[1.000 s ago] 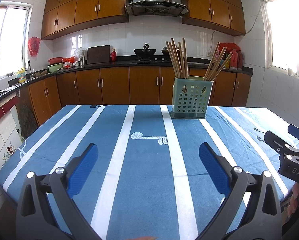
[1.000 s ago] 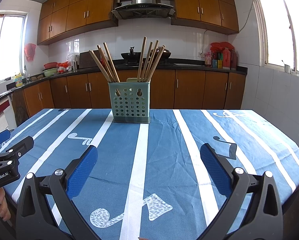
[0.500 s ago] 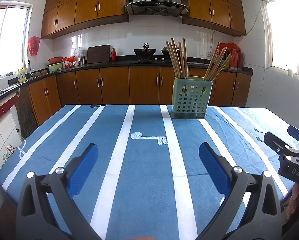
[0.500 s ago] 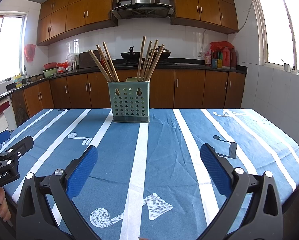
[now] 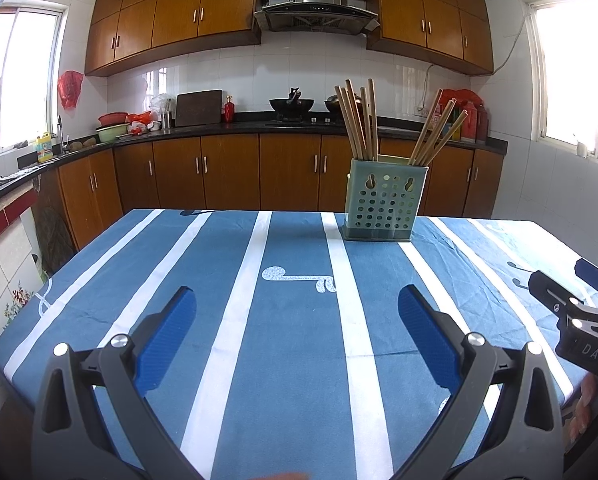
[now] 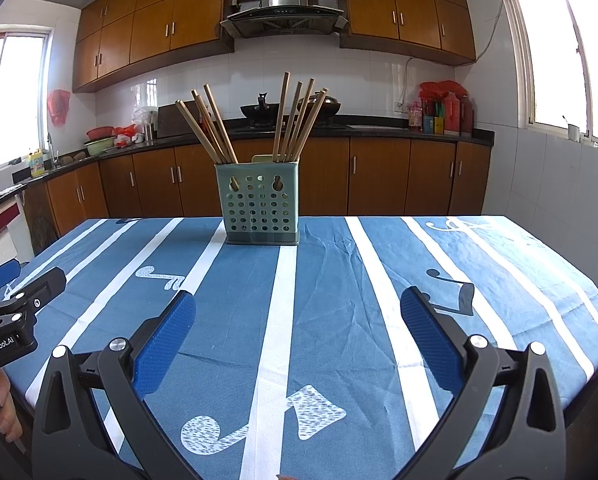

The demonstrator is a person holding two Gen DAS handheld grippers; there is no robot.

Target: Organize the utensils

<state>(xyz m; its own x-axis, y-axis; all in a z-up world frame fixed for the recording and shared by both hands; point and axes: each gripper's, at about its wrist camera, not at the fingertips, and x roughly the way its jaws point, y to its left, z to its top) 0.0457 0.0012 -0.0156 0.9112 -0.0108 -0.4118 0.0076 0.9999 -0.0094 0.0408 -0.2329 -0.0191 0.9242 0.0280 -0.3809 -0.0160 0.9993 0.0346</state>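
- Nothing is seen to have moved since the earlier frames: both grippers are held in the same places, and the caddy and its chopsticks are unchanged.
- The left gripper is held low over the near part of the table, well short of the caddy, with its two blue pads spread wide and nothing between them.
- The right gripper is held in the same manner, level and pointed toward the caddy, its blue pads likewise spread wide and empty.
- Each gripper is caught at the edge of the other's view; a few fingertips of the hand on the left grip can be seen under its black body.
- One green perforated caddy is counted, standing upright on the far side of the table, which is covered by a blue cloth with white stripes.
- Two bunches of wooden chopsticks are held in the caddy, one in each side.
- In the right wrist view, about four sticks are counted in the left bunch, leaning left, and about five in the right bunch; overlaps make the count uncertain.
- No stick is seen lying on the cloth around the caddy.
- Behind the caddy, a dark counter with brown cupboards is seen, with one wok on the hob.
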